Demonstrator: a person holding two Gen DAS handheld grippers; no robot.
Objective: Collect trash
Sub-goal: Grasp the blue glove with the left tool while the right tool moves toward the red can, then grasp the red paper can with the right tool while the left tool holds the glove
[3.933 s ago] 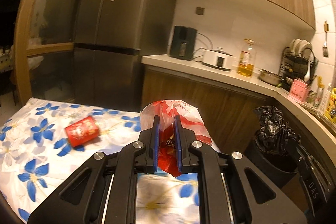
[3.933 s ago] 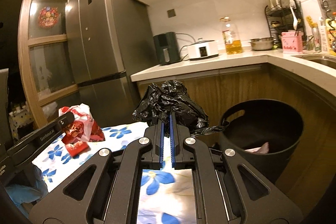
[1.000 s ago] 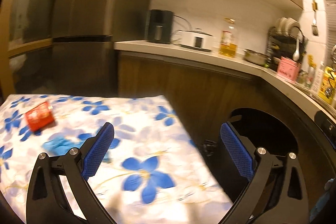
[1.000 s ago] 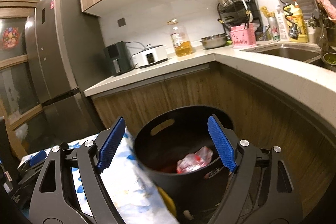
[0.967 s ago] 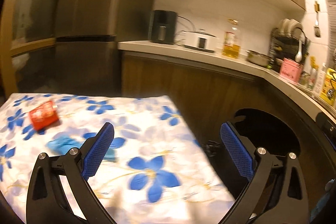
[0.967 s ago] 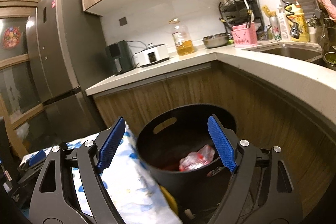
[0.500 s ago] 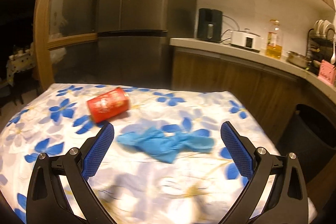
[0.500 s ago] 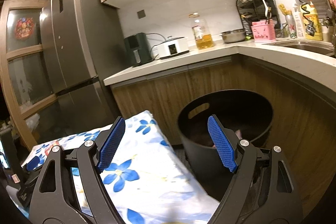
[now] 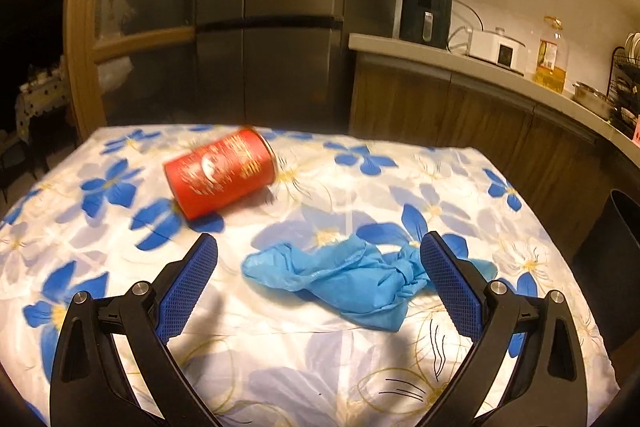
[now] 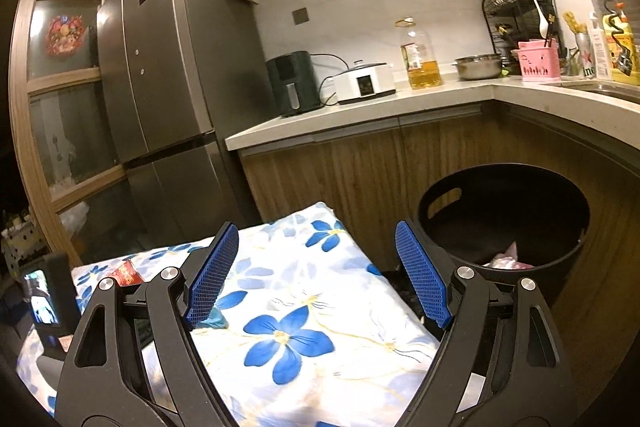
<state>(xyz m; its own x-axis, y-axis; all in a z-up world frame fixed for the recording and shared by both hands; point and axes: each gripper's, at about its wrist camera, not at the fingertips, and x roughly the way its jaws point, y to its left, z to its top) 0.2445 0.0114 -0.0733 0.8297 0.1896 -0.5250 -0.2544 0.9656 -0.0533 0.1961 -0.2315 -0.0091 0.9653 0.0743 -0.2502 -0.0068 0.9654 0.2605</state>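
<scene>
a kitchen table under a white cloth with blue flowers (image 9: 360,163) holds two pieces of trash: a red can (image 9: 221,178) lying on its side, and nearer the camera a crumpled blue wrapper (image 9: 352,279). the left gripper (image 9: 318,267) hangs over the wrapper with its blue-padded fingers spread wide and nothing between the pads. the can lies apart from the wrapper, towards the dark fridge (image 9: 288,19); its white print is too blurred to read. the right gripper (image 10: 316,269), fingers also spread wide and empty, points past the table's corner at a black bin (image 10: 516,211) standing against wooden cabinets, with pale crumpled trash (image 10: 506,261) in its bottom. on the counter (image 10: 360,111) stand a dark air fryer (image 10: 294,83), a white cooker (image 10: 364,83) and a bottle of oil (image 10: 420,57). a second earlier the left view took in the bin and counter; now it faces the can and wrapper, and the right view has swung from the bin towards the table
</scene>
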